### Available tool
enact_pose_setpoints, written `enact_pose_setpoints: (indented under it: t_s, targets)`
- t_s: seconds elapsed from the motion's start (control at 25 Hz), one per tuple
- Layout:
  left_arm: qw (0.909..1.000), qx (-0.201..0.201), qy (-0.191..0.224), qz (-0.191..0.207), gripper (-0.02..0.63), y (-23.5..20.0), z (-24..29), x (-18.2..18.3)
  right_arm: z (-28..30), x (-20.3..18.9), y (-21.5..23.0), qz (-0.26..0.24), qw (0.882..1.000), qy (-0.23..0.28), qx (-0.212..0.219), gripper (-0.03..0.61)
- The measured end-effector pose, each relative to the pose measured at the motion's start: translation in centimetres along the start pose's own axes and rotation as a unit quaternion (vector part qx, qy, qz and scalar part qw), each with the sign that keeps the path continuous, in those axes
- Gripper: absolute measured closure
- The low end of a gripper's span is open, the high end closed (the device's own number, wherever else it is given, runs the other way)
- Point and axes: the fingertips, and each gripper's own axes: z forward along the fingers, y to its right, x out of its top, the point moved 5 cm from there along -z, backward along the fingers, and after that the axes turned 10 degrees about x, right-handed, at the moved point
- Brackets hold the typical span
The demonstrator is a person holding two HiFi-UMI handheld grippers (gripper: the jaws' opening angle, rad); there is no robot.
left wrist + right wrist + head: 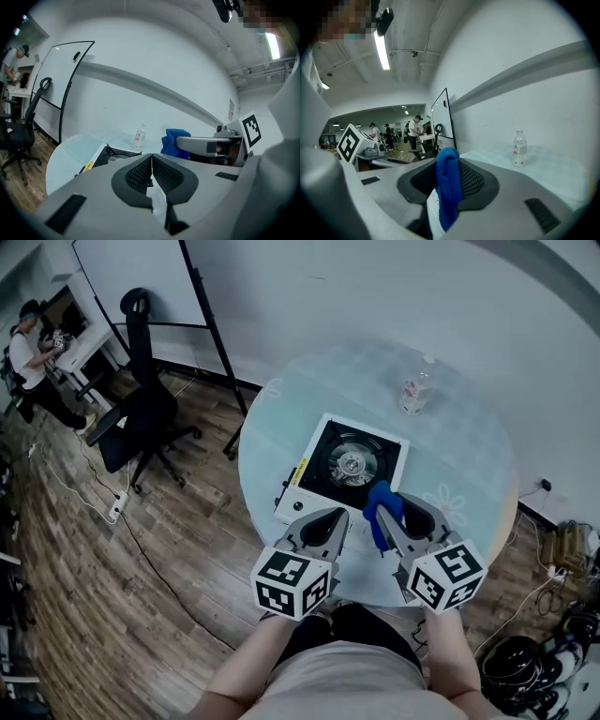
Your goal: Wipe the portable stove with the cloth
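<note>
The portable stove [344, 469], white-framed with a black top and a round burner, sits on the round glass table [469, 442]; its corner also shows in the left gripper view [112, 154]. My right gripper [394, 514] is shut on the blue cloth [382, 505], held just above the stove's near right edge. The cloth [448, 190] hangs bunched between the jaws in the right gripper view and also shows in the left gripper view [174, 139]. My left gripper [326, 523] hovers over the stove's near edge, shut with nothing between its jaws [151, 174].
A clear plastic bottle [413, 393] stands at the table's far side, beyond the stove. A black office chair [136, 409] and a whiteboard stand [202, 320] are on the wooden floor to the left. A person [33, 357] works at a far desk.
</note>
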Motion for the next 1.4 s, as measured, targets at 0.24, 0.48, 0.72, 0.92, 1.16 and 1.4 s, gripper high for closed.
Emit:
enact_pose_setpoints:
  t_s: [0.24, 0.48, 0.72, 0.92, 1.16, 1.4]
  targets:
    - [0.9998, 0.014, 0.007, -0.008, 0.595, -1.0, 3.3, 1.7, 1.6, 2.0, 4.5, -0.012, 1.000, -0.006, -0.002, 0.453]
    - [0.9990, 0.032, 0.008, -0.030, 0.595, -2.9, 6.0, 2.7, 4.1, 2.8, 7.8, -0.017, 1.000, -0.025, 0.006, 0.454]
    - [0.9987, 0.034, 0.005, -0.038, 0.595, -3.8, 8.1, 3.5, 5.9, 4.0, 10.0, -0.034, 0.998, -0.039, 0.019, 0.454]
    - [0.9981, 0.042, 0.007, -0.045, 0.595, -5.1, 9.9, 4.4, 7.3, 5.3, 12.2, -0.058, 0.997, -0.050, 0.030, 0.454]
    - [0.9975, 0.050, 0.010, -0.049, 0.595, -6.2, 11.9, 5.3, 8.6, 6.7, 14.8, -0.082, 0.994, -0.065, 0.038, 0.454]
    - [0.9969, 0.058, 0.011, -0.051, 0.595, -6.8, 13.2, 5.7, 10.2, 7.5, 17.5, -0.109, 0.989, -0.085, 0.053, 0.454]
